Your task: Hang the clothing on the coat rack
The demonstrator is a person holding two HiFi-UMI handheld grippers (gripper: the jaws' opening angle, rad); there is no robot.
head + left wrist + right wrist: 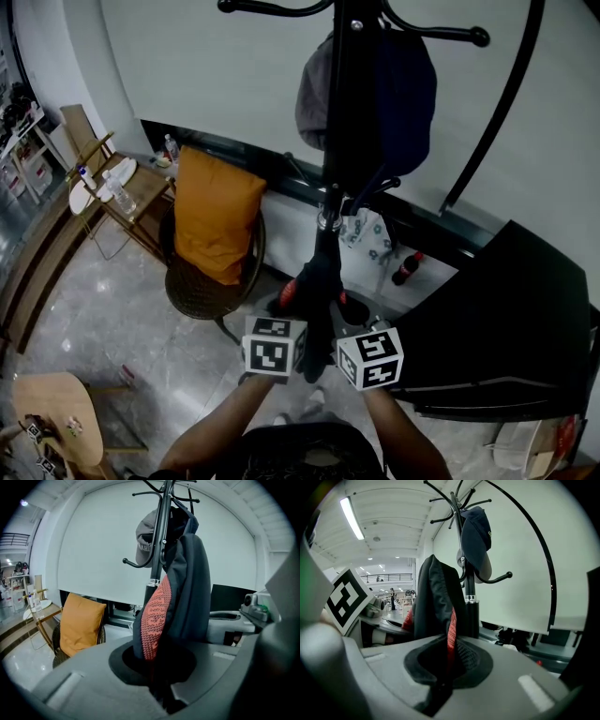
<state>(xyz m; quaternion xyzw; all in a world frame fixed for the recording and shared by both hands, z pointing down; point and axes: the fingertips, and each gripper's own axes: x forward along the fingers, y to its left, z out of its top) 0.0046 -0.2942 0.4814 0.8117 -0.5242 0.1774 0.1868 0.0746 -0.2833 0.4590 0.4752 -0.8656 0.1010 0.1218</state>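
Head view and both gripper views agreed: the clothing (317,281), a dark garment with a red knit lining, was held low against the pole of the coat rack (339,141) and had not yet been hung. The left gripper (286,336) was seen pressed together on a fold of the fabric, with the red lining caught between its jaws. The right gripper (361,345) was likewise clamped on a dark fold with a red strip showing. The two were held close together, just in front of the person.

The pick-up was judged done. The lift to a hook and the release were judged left to do. A cap (314,94) was already carried high on the rack, but a lower hook (497,578) and the top prongs (478,501) were seen bare.

Room was bounded on the left by a wicker chair with an orange cushion (214,220), and on the right by a dark cabinet (525,319) and a curved black bar (497,103). Open space was left straight up along the pole, where the cap would have to be passed closely.
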